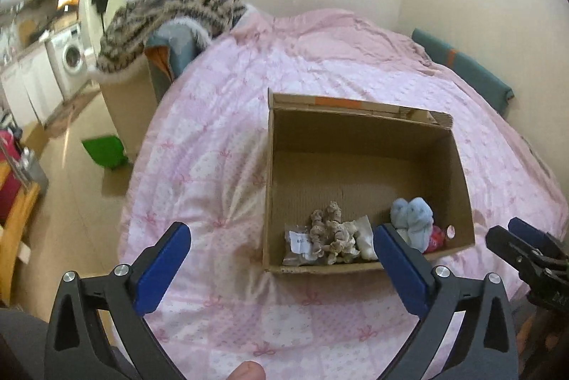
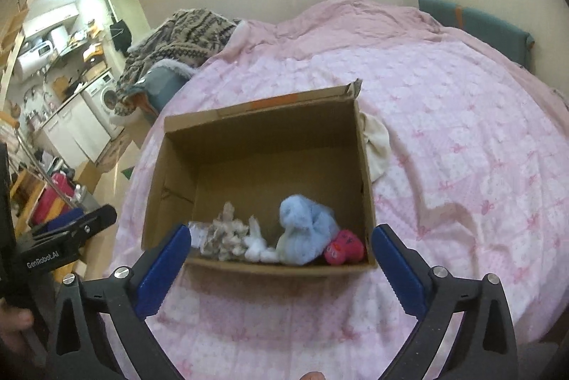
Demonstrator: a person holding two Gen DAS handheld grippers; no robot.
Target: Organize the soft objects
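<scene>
An open cardboard box sits on the pink bed. Along its near wall lie a beige plush toy, a small white plush, a light blue plush and a red-pink plush. A cream cloth lies on the bed just outside the box's right wall. My left gripper is open and empty, in front of the box. My right gripper is open and empty, at the box's near edge.
The pink quilt covers the bed. A patterned blanket is piled on a chair at the far left corner. A teal cushion lies by the wall. Left of the bed is floor with a green bin and a washing machine.
</scene>
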